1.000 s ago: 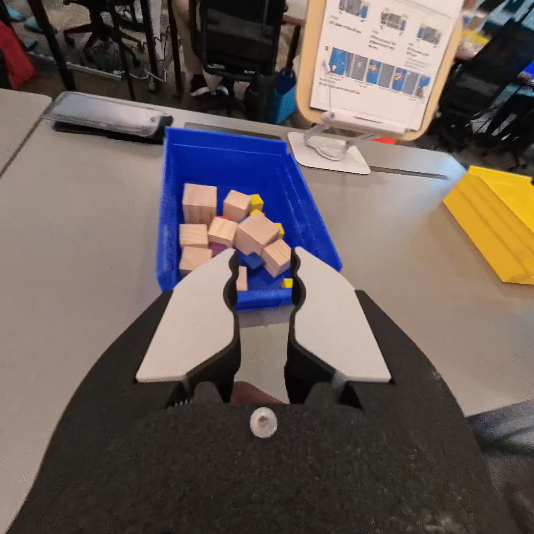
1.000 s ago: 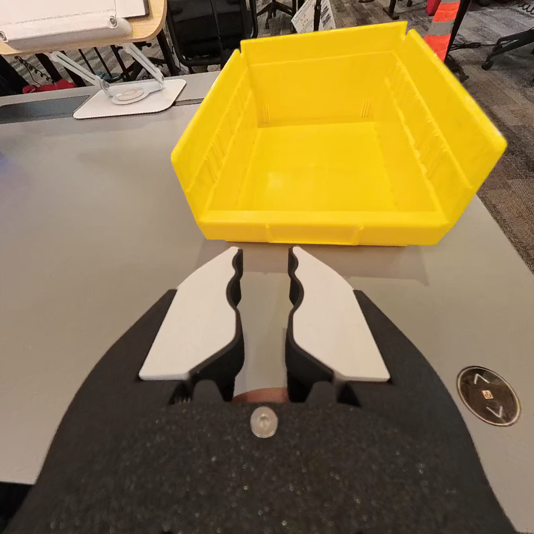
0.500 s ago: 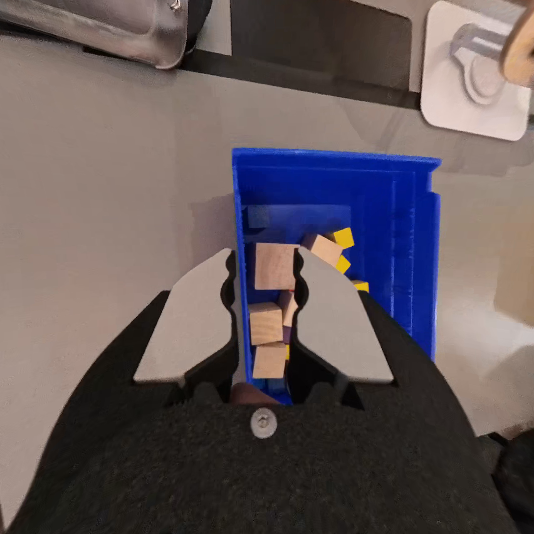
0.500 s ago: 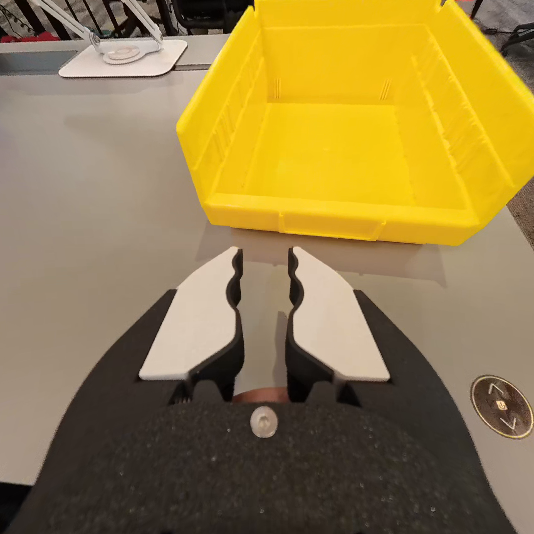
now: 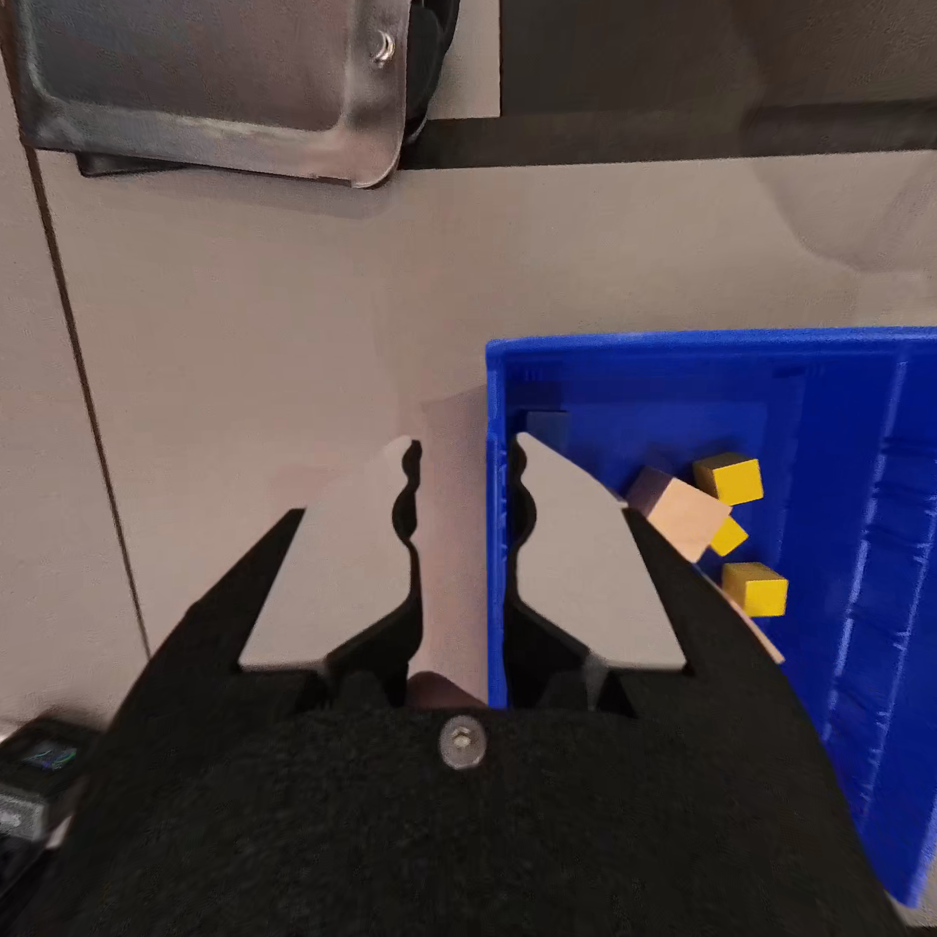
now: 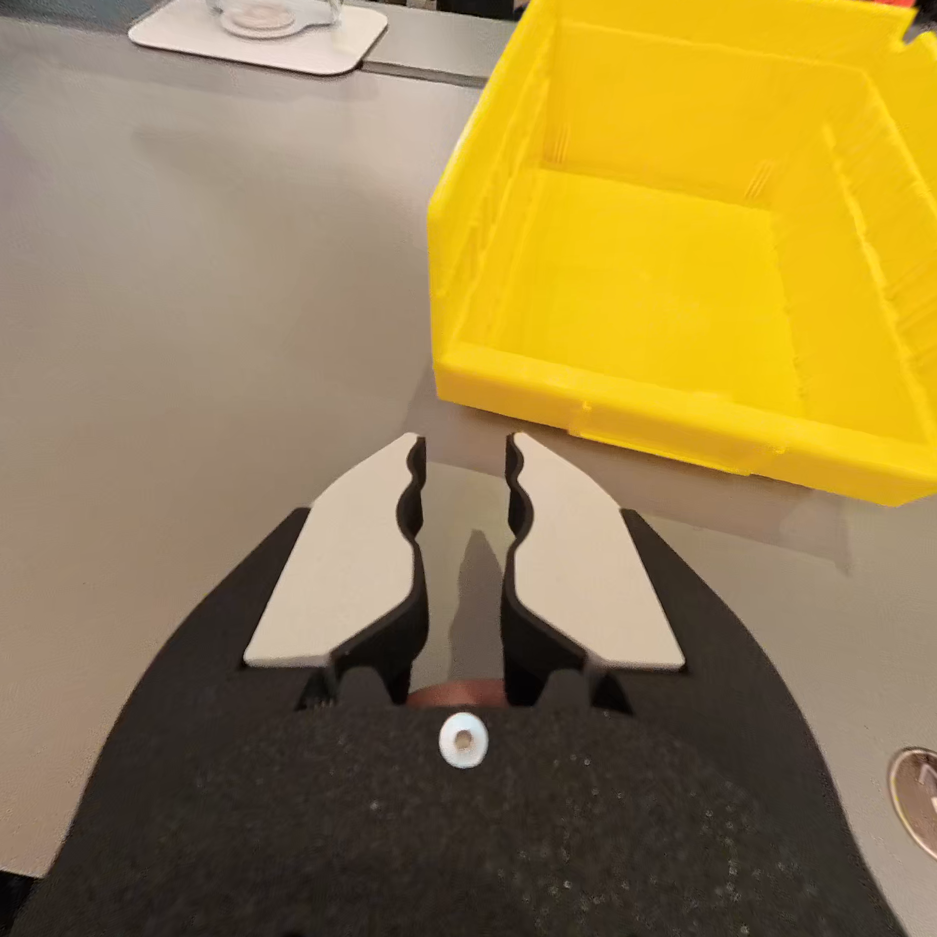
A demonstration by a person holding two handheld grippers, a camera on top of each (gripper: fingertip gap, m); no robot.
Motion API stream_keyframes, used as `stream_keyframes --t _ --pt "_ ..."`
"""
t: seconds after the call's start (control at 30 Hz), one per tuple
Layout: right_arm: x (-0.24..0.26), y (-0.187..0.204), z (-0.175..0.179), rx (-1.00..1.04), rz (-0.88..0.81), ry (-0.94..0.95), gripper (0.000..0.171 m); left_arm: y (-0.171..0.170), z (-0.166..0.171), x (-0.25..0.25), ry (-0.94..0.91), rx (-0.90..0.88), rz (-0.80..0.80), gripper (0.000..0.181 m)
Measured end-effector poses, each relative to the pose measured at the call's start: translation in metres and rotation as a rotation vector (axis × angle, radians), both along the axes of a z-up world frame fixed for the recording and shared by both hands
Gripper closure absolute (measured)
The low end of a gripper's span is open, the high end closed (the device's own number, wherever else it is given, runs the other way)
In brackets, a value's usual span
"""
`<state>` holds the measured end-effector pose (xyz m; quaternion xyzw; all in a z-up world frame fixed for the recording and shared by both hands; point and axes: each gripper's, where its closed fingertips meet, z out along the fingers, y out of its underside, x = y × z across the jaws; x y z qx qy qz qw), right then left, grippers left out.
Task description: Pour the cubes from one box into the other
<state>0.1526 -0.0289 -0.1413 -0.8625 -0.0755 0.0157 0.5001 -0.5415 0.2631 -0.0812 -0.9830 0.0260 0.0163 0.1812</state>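
While straddling the left wall of the blue box (image 5: 836, 507), left gripper (image 5: 462, 446) parted to a moderate gap, holding nothing: one finger outside that wall over the grey table (image 5: 253, 355), the other finger inside the box, wall running up through the gap between them. Cannot tell whether either finger touches the wall. Inside the blue box, just right of the inner finger: one plain wooden cube (image 5: 677, 512), tilted on a corner, and three small yellow cubes (image 5: 728, 478) touching or just beside it; edge of another wooden piece lower down, mostly hidden behind the gripper body. A darker blue block (image 5: 547, 428) in the far left corner of the box, beyond the inner fingertip. Beyond the blue box, at the far table edge: a clear plastic tray (image 5: 213, 86) on something black.

Seen from the right wrist camera: right gripper (image 6: 465, 441) likewise parted to a moderate gap, gripping nothing, hovering over bare table just short of the yellow box (image 6: 659, 405) and off its front left corner. Yellow box standing on the table, interior bare. Beyond the yellow box, to its left: a white stand base (image 6: 253, 45). Round metal button (image 6: 912, 796) set in the table, right of the right gripper.
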Motion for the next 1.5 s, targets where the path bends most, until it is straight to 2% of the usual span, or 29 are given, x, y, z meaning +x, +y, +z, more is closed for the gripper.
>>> stream_keyframes --t 0.2,0.33,0.4,0.5,0.57,0.73,0.83,0.93,1.0,1.03,1.1,1.23,1.37,1.5 --pt "-0.010 0.001 -0.006 -0.027 0.020 0.044 0.142 0.006 -0.027 0.002 0.032 -0.117 -0.007 0.144" --pt "-0.003 0.005 -0.002 -0.013 0.002 0.062 0.142 0.021 -0.030 0.013 0.024 -0.151 -0.060 0.140" --pt "0.000 0.007 -0.005 -0.023 -0.002 0.067 0.142 0.030 -0.020 0.020 0.099 -0.151 -0.213 0.141" --pt "-0.001 0.007 -0.011 -0.049 0.012 0.090 0.142 0.037 -0.011 0.024 0.357 -0.148 -0.621 0.144" --pt "0.000 0.006 -0.012 -0.054 0.014 0.103 0.142 0.036 -0.012 0.026 0.467 -0.180 -0.802 0.142" --pt "0.004 0.004 -0.014 -0.072 -0.003 0.161 0.142 0.047 -0.006 0.050 0.483 -0.153 -1.045 0.140" --pt "-0.002 0.006 -0.016 -0.097 -0.008 0.225 0.142 0.037 -0.018 0.052 0.495 -0.248 -1.178 0.153" --pt "-0.013 0.009 -0.016 -0.116 0.003 0.247 0.142 0.034 -0.035 0.047 0.530 -0.290 -1.289 0.153" --pt "-0.022 0.012 -0.015 -0.125 0.013 0.224 0.142 0.033 -0.049 0.041 0.501 -0.353 -1.306 0.155" --pt "-0.026 0.014 -0.014 -0.130 0.020 0.209 0.142 0.032 -0.052 0.045 0.455 -0.371 -1.316 0.164" --pt "-0.038 0.015 -0.013 -0.143 0.037 0.192 0.142 0.030 -0.053 0.047 0.402 -0.402 -1.370 0.171" --pt "-0.073 0.017 -0.004 -0.151 0.106 0.206 0.142 0.025 -0.054 0.047 0.306 -0.423 -1.376 0.177" --pt "-0.135 0.026 0.010 -0.188 0.277 0.184 0.142 0.017 -0.054 0.048 0.244 -0.444 -1.311 0.177" --pt "-0.218 0.052 0.047 -0.206 0.507 0.160 0.142 0.011 -0.054 0.046 0.202 -0.438 -1.204 0.176"
